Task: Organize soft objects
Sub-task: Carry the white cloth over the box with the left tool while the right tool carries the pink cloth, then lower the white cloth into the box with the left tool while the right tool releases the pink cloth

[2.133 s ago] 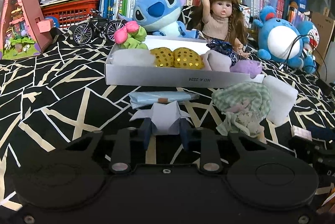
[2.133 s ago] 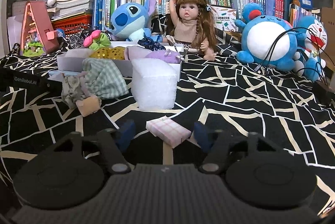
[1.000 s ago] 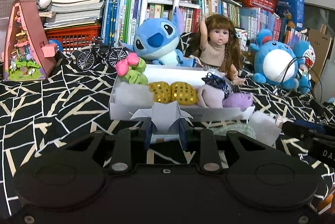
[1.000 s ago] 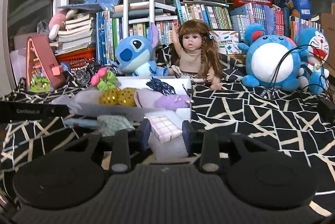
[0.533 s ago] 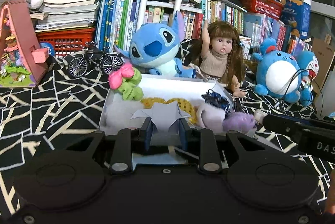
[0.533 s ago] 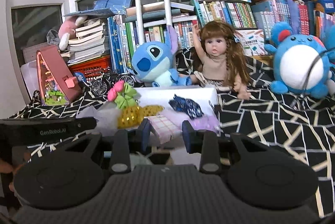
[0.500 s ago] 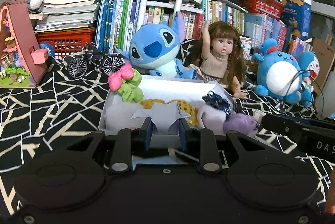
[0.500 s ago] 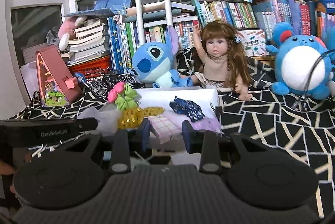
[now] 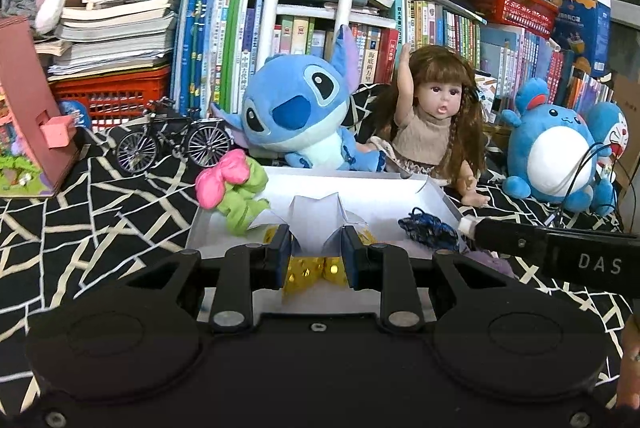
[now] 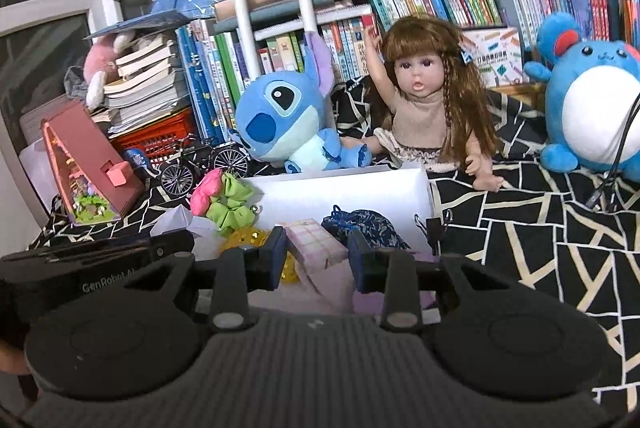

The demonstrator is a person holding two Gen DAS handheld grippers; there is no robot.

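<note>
Both hand-held grippers hang over the white box [image 9: 384,188], each clamped on a soft piece. Left gripper [image 9: 316,248] pinches a folded white paper-like piece [image 9: 316,216] between its blue pads, the piece standing upright above the box's near-left part, directly over the gold sequinned pouches [image 9: 312,270]. Right gripper [image 10: 318,248] grips a pink checked pad [image 10: 316,242], whose long axis runs slantwise from the left pad toward the right one, over the box's near-right part.

Inside the box, the dark blue drawstring pouch [image 10: 364,224] lies just right of the pink pad, and the pink-and-green scrunchie [image 9: 232,192] sits at the box's far-left corner. A lilac soft item under the right gripper is mostly hidden.

The coming move looks like a release, and what matters is that each held piece already sits straight above the box floor, inside its walls. The left gripper's load is over crowded ground; the free white floor lies just beyond it, toward the box's far wall. The two grippers are close side by side, so they could bump.
</note>
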